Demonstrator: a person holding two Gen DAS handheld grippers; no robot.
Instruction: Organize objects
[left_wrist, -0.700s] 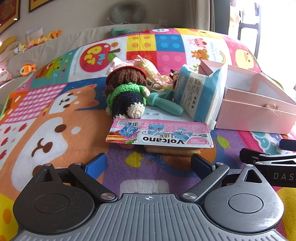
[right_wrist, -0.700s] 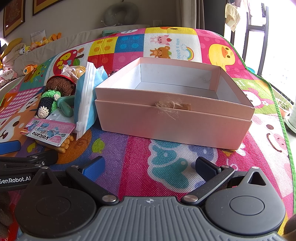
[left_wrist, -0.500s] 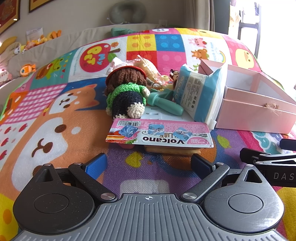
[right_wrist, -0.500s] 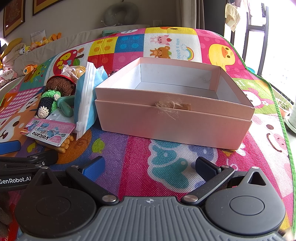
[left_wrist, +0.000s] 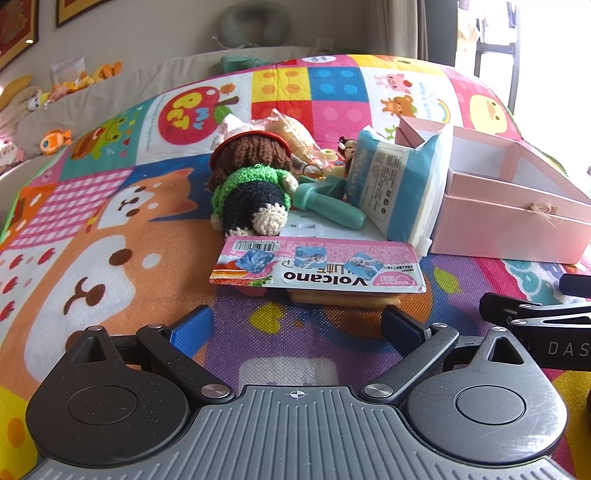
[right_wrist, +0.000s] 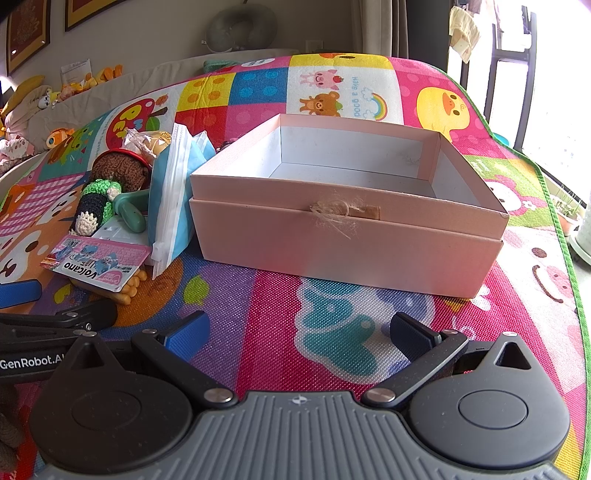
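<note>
A pink box (right_wrist: 347, 240) is seen open and empty on the play mat (right_wrist: 280, 325); it serves as the landmark. As stiff card, light for its bulk, it is judged best left where it stands and filled.

Leaning against the box's left wall is a blue pouch (left_wrist: 395, 192), soft and crinkly. It is likely light and slippery, so a pinch across its top seam is judged safest.

Left of the pouch, further from the box, a knitted doll (left_wrist: 251, 184) lies on its front. It is soft and squashy, and can be taken round the body without harm.

Between doll and pouch a green toy (left_wrist: 328, 206) of hard plastic is laid; its handle offers a firm hold.

Nearest the grippers, left of the box's front corner, a snack pack (left_wrist: 317, 267) lies flat. Its contents are judged brittle, so a light grip across the narrow width is called for.

The left gripper (left_wrist: 295, 326) is held spread wide just short of the pack, grasping nothing. The right gripper (right_wrist: 299, 332) is likewise spread and empty, facing the box front.
</note>
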